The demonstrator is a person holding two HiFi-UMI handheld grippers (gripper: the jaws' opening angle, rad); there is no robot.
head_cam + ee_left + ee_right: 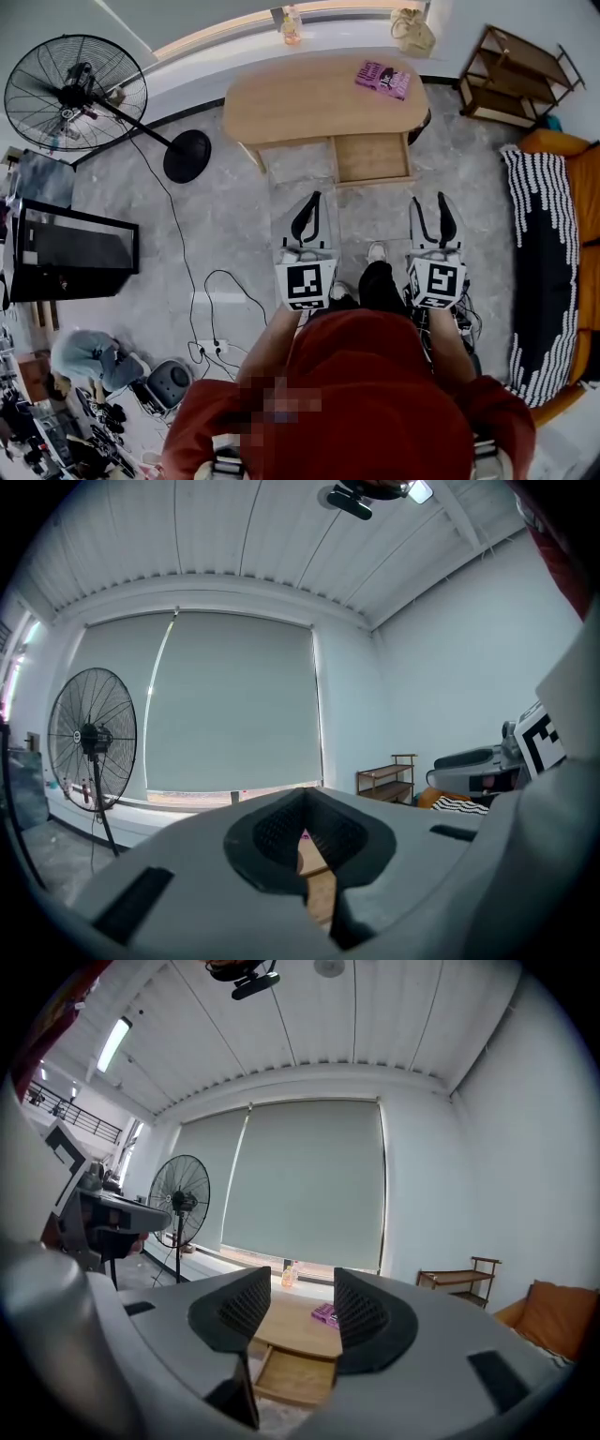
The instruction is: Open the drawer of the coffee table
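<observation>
Grey stone floor (234, 216) runs up to a long shaded window at the top of the head view. Against that wall stands the light wooden coffee table (300, 103). Its drawer (371, 157) is pulled out toward the person at the table's lower right edge and shows a bare wooden bottom. A pink book (382, 79) lies on the tabletop above the drawer. On the sill behind are a bottle (291, 26) and a tan bag (412, 33).

Lower in the frame, well apart from the table, both grippers point at it. The right gripper (429, 202) has its pads (246, 1309) spread, with nothing between them. The left gripper (312, 199) has its pads (277, 832) pressed almost together, leaving only a slit, and it holds nothing.

A standing fan (75, 94) is at upper left, a wooden shelf (516, 75) at upper right and an orange sofa (562, 244) along the right edge.
</observation>
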